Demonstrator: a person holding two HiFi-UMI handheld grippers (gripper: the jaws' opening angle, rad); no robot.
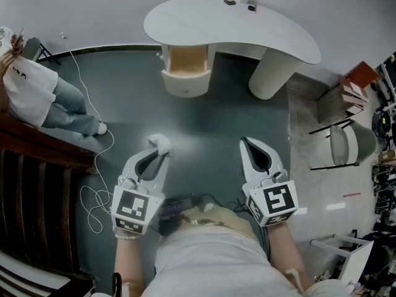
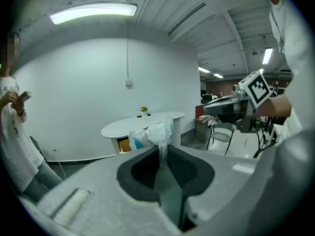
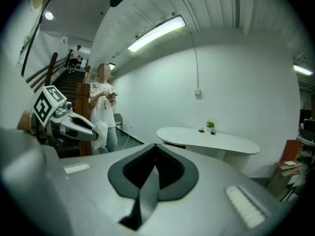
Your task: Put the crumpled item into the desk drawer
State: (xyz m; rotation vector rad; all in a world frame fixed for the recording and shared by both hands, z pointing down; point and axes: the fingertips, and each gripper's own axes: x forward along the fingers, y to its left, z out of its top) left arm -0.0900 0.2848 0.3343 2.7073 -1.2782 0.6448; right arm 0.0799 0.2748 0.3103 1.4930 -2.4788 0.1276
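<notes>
pinching crumpled item (image 1: 162, 142) | left tongs (image 1: 159, 149) | right tongs (image 1: 247, 143) closed, empty | drawer (image 1: 185, 63) open

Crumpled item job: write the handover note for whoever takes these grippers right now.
Left claw: shut on the crumpled item.
Right claw: shut, empty.
Desk stands ahead, some way off; its drawer is open.
Done: item picked up.
Left: carry it to the drawer and release it inside.
</notes>
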